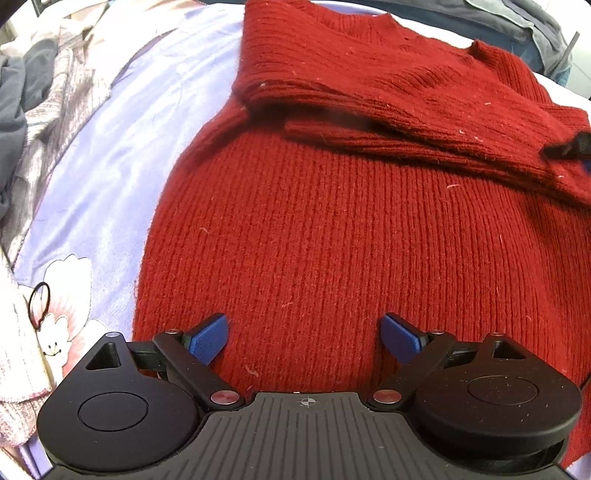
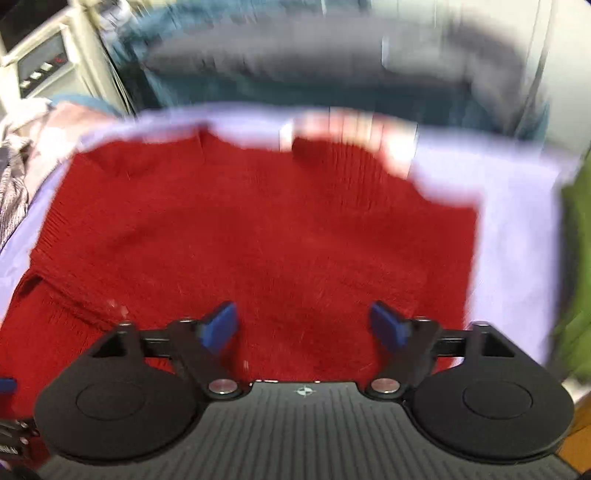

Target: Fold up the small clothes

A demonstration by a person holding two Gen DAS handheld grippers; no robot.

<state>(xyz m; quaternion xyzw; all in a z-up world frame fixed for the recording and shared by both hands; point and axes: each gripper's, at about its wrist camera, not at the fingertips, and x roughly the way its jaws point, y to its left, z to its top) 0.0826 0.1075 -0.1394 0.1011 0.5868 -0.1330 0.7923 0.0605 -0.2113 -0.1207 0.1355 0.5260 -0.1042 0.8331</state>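
A red ribbed knit sweater point(image 1: 332, 236) lies flat on a lavender sheet point(image 1: 122, 147). A sleeve point(image 1: 406, 122) is folded across its chest. My left gripper point(image 1: 304, 338) is open and empty, hovering over the sweater's lower body. The right gripper's tip point(image 1: 569, 147) shows at the right edge of the left wrist view, by the sleeve cuff. In the blurred right wrist view the sweater point(image 2: 258, 240) fills the middle, and my right gripper point(image 2: 304, 325) is open and empty just above it.
A pile of grey and striped clothes point(image 1: 33, 122) lies at the left of the sheet. A black hair tie point(image 1: 38, 304) rests on a flower print. Dark clothes point(image 1: 517, 22) lie beyond the sweater. Something green point(image 2: 576, 258) stands at the right.
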